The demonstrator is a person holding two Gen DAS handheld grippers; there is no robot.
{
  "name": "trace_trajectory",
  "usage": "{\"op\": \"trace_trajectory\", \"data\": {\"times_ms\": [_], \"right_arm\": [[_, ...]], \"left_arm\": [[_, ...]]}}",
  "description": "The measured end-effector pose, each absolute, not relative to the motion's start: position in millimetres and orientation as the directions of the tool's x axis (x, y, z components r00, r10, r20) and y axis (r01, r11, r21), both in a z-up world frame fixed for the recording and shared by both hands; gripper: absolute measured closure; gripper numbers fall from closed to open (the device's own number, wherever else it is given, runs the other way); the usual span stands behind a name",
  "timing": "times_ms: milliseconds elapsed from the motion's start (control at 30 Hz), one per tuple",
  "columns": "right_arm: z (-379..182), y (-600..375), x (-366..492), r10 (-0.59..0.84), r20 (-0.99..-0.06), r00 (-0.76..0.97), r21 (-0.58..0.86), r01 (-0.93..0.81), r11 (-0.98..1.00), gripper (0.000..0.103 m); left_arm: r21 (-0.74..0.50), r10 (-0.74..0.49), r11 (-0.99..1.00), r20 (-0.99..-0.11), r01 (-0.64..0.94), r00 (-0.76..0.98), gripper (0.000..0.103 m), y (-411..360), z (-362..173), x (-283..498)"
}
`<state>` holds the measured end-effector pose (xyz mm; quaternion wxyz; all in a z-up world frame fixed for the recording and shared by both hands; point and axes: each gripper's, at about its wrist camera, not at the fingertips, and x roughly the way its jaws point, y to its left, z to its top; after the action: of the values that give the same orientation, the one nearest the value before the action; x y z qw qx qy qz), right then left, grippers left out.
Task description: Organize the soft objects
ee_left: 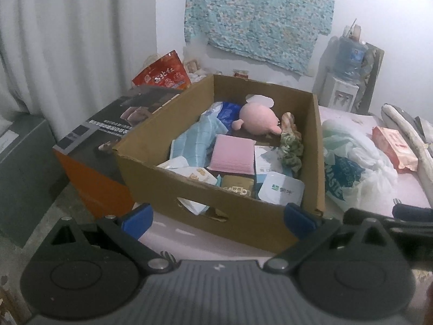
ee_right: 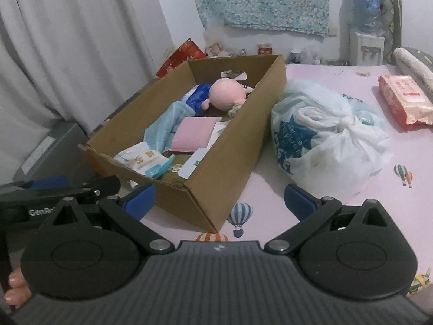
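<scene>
The left hand-held gripper (ee_left: 219, 220) is held low in front of the near wall of the cardboard box (ee_left: 216, 197). Its 2 blue-tipped fingers (ee_left: 136, 220) stand wide apart with nothing between them. The right hand-held gripper (ee_right: 220, 203) is held beside it, above the pink bed sheet (ee_right: 351, 216). Its fingers (ee_right: 297, 200) are likewise spread and hold nothing. Fingertips of a person's hand (ee_right: 16, 289) show at the lower left edge of the right wrist view.

The cardboard box rests on the bed, with its top open. It contains:
- 1 pink plush toy (ee_left: 257, 119) toward the far end;
- 1 light blue cloth (ee_left: 192, 140) along the left side;
- 1 flat pink pack (ee_left: 232, 153) near the middle;
- 1 green knitted item (ee_left: 291, 149) against the right wall;
- several packets and pouches (ee_left: 281, 191) at the near end.

A tied white plastic bag (ee_right: 324, 130) with blue print lies on the sheet just beside the right wall of the box. A pink wipes pack (ee_right: 406, 97) lies farther right, apart from the bag. An orange and black carton (ee_left: 89, 151) sits against the left wall of the box. A red snack bag (ee_left: 162, 73) stands behind it. A water dispenser (ee_right: 366, 35) stands by the far wall, below a patterned cloth (ee_right: 265, 0) hung there.
</scene>
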<state>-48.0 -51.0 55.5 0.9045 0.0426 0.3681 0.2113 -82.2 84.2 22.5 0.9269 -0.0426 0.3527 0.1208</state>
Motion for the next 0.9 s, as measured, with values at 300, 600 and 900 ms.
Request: {"op": "trace_trajectory", "data": {"times_ms": [300, 600, 900], "right_arm": [[55.1, -57.8, -45.6, 0.376, -0.663, 0.647, 0.211, -0.320, 0.924, 0.001], [52.4, -52.5, -41.5, 0.354, -0.679, 0.643, 0.166, -0.336, 0.927, 0.001], [50.1, -48.7, -36.8, 0.353, -0.688, 0.634, 0.155, -0.347, 0.925, 0.001]], "left_arm": [[0.035, 0.205, 0.968, -0.683, -0.248, 0.702, 0.000, 80.1, 21.1, -76.3], [0.067, 0.235, 0.963, -0.689, -0.262, 0.685, 0.000, 80.0, 18.7, -71.2], [0.082, 0.254, 0.957, -0.698, -0.278, 0.669, 0.001, 81.6, 16.7, -68.2]]}}
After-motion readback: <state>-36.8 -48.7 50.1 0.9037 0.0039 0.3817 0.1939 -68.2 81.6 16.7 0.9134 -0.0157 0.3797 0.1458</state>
